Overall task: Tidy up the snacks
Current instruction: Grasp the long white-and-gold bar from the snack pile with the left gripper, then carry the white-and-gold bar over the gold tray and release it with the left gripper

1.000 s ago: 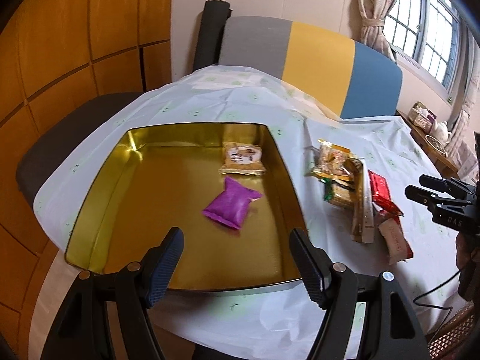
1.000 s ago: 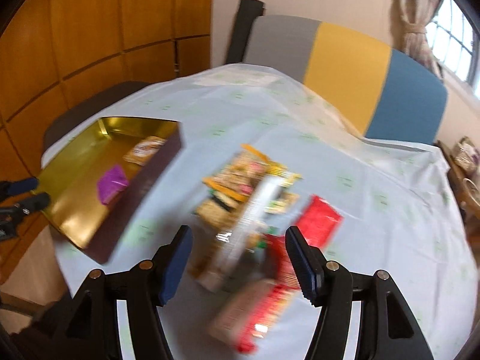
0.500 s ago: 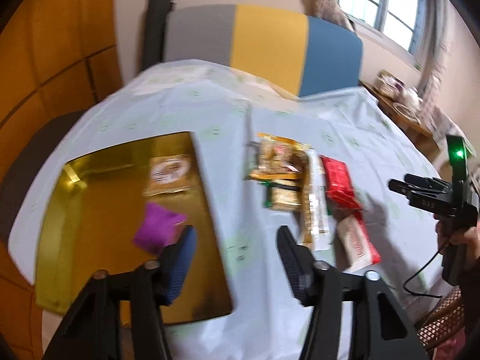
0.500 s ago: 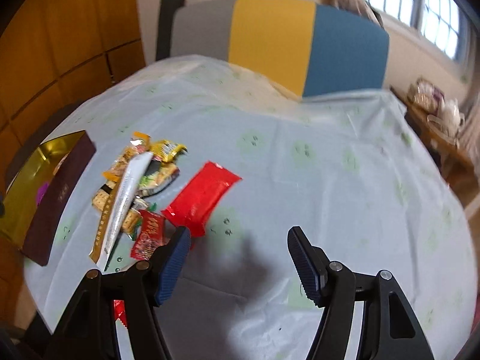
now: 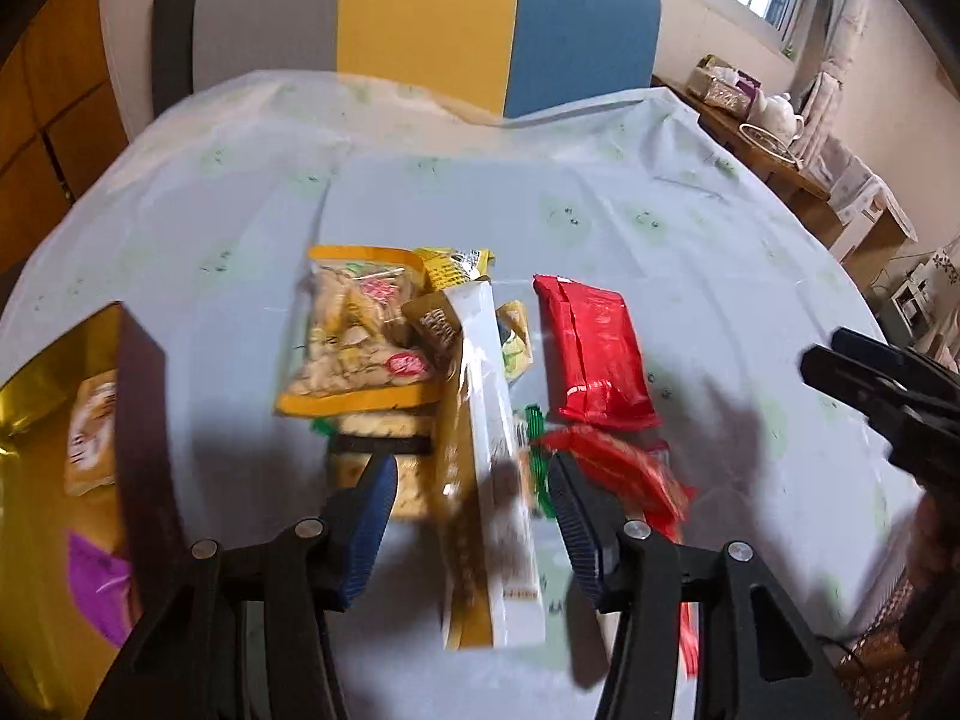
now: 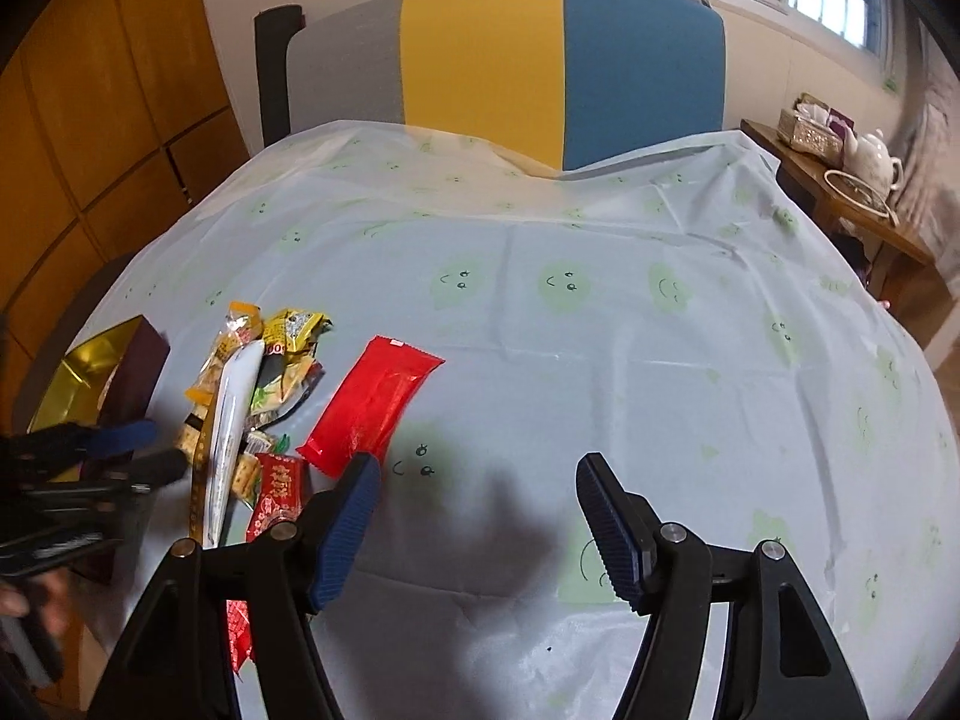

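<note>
A pile of snack packets lies on the pale tablecloth. A long white and gold packet [image 5: 489, 456] lies between the fingers of my open left gripper [image 5: 474, 516], which hovers over it. A yellow packet [image 5: 354, 336] and a red packet [image 5: 591, 354] flank it. The gold tin [image 5: 36, 360] at the left holds a tan packet [image 5: 90, 426] and a purple packet [image 5: 99, 582]. My right gripper [image 6: 480, 516] is open and empty over bare cloth, right of the red packet [image 6: 372, 402] and the pile [image 6: 252, 396].
A grey, yellow and blue chair back [image 6: 540, 60] stands at the table's far edge. A wooden side table with a white teapot [image 6: 873, 159] is at the right. Wooden wall panels [image 6: 90, 120] are at the left. The tablecloth [image 6: 660, 330] spreads right of the pile.
My left gripper has swung right from over the gold tin to over the snack pile. My right gripper has moved right, off the pile, to bare cloth.
</note>
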### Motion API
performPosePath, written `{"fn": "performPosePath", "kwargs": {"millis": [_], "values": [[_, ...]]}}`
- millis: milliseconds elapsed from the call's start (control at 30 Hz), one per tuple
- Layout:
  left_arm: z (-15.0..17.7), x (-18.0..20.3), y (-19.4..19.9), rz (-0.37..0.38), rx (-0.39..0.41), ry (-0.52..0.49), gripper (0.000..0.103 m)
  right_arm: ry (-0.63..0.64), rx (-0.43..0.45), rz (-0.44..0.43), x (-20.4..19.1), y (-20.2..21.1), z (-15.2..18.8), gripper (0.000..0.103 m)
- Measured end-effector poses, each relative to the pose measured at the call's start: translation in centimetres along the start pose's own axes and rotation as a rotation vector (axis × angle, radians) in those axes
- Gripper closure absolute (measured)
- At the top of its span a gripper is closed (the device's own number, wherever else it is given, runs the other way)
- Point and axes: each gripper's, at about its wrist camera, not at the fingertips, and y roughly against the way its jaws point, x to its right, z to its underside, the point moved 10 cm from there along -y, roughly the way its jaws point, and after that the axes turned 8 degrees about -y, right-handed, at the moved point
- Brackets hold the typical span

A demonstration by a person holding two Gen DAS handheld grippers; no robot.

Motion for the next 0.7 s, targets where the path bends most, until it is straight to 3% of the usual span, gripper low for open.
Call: {"fn": "performPosePath", "kwargs": {"millis": [167,267,433,700], "values": [[-0.6,0.0,-2.4,-0.02,-0.028,0.001,0.05,-0.002,-0.004,-0.001,-0.1,-0.2,-0.1,0.032],[-0.5,0.1,-2.6,-0.02,-0.007,-0.019,0.071,0.004,-0.004,-0.003,-0.2,-0.3,-0.1,0.032],[0.9,0.3,-0.5,0.004,0.05,-0.002,0.074,0.021,-0.007,0.004,-0.4,-0.6,0.2,0.032],[4.3,-0.3,4.7,0.025,0.114,0.025,0.074,0.005,-0.083,-0.001,-0.1,-2.2,1.6,0.032]]}}
